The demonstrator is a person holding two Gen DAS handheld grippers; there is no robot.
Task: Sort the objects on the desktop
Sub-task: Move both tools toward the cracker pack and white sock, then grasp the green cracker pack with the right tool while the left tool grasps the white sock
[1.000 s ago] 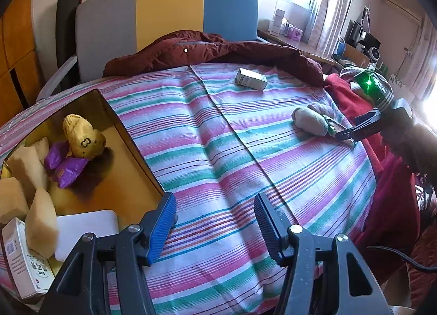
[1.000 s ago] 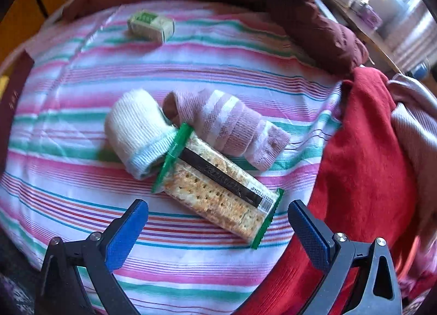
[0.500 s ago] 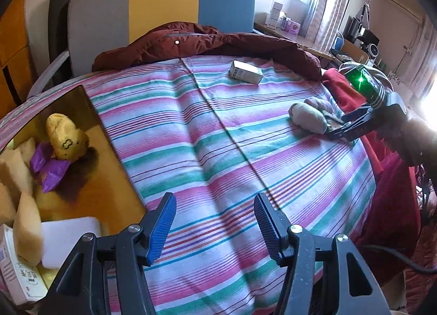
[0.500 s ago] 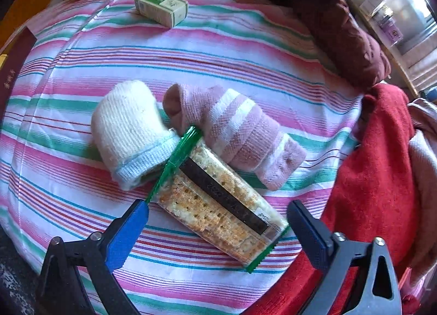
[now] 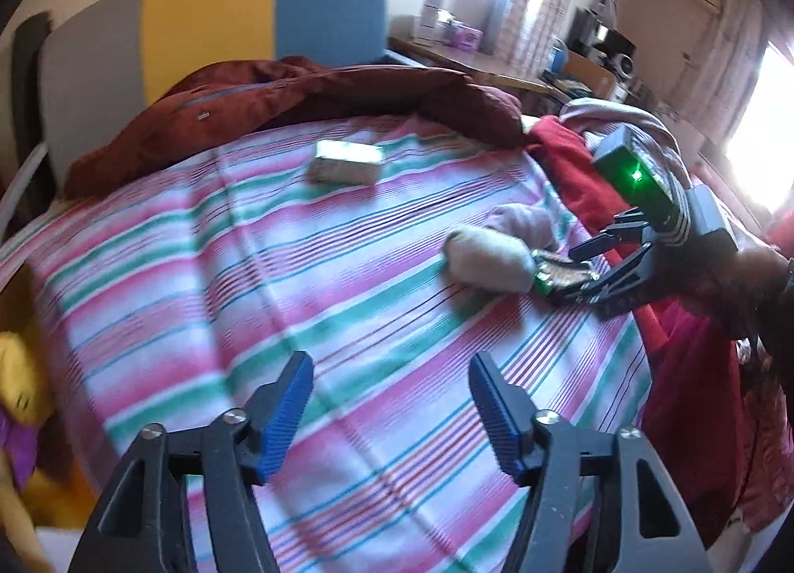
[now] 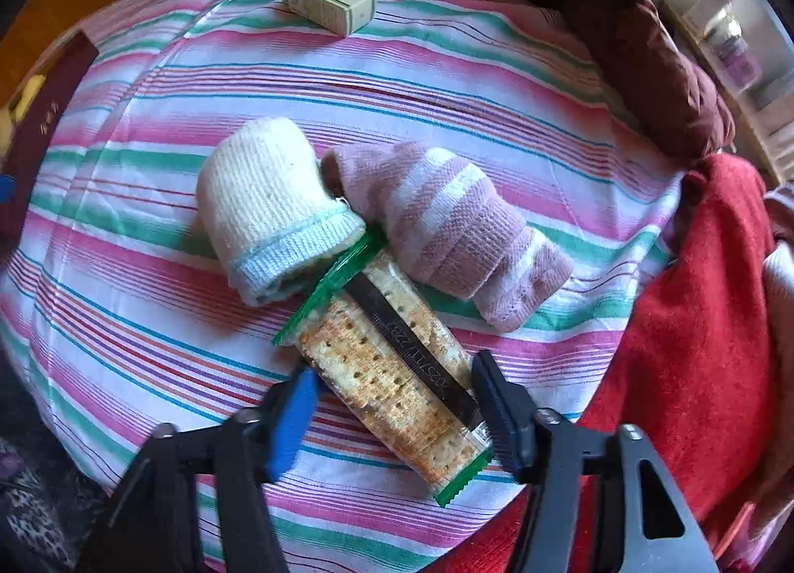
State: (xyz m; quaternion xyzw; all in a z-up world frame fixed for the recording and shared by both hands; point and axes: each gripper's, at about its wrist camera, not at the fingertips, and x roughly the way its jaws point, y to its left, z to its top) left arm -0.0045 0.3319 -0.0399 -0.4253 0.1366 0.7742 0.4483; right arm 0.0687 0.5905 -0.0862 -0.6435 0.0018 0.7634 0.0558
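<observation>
The right claw (image 6: 392, 411) is closing across the cracker packet (image 6: 392, 364), which lies between its jaws at lower centre, long axis running upper left to lower right, while the left claw (image 5: 389, 406), opening and empty, hangs well apart.

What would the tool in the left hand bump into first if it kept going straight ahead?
Most likely just the striped cloth itself. The left tool tilts down at bare fabric with nothing between its opening jaws. The small green box and the cream sock lie farther off, though depth is hard to judge.
</observation>
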